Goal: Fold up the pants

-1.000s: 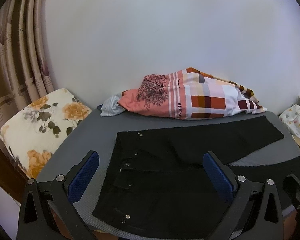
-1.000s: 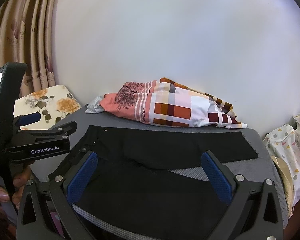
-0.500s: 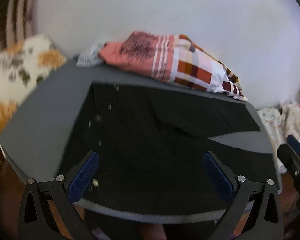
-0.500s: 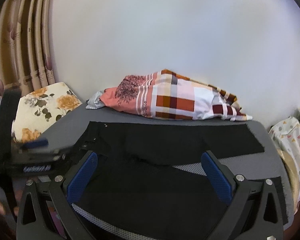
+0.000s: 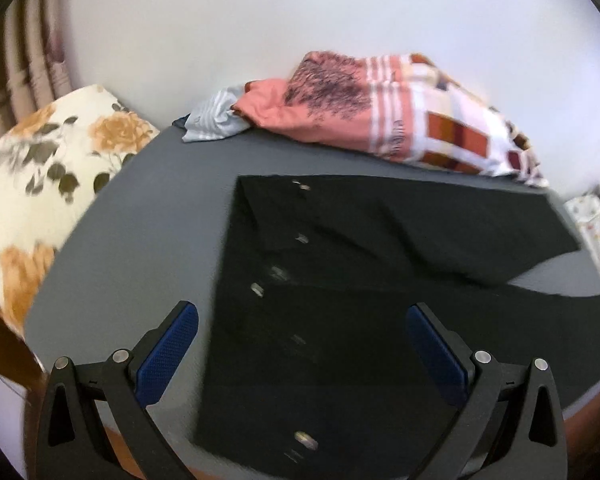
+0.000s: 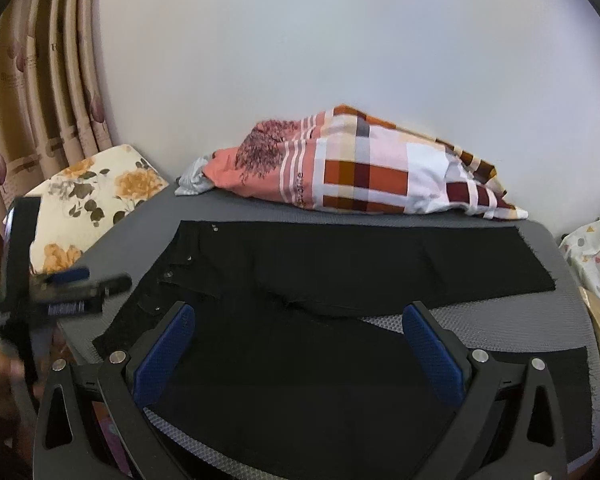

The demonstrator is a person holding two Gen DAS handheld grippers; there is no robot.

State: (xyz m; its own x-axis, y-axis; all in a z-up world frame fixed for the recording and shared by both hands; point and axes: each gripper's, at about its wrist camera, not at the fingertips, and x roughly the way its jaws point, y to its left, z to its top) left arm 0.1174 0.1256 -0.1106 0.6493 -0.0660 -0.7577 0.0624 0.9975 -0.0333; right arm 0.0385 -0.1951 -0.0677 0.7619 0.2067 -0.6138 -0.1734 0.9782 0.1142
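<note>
Black pants lie flat on a grey table, waistband with metal buttons to the left, both legs running right and spread apart. My left gripper hovers open above the waist end, nothing between its blue pads. In the right wrist view the pants fill the table, and my right gripper hangs open over the near leg. The left gripper shows blurred at the table's left edge.
A plaid and pink pillow with a pale cloth lies along the back wall. A floral cushion sits left of the table, curtains behind it. Patterned fabric lies off the right edge.
The left gripper swung right over the pants and then back left toward the waistband. The right gripper rose slightly and moved forward. Both stayed open.
</note>
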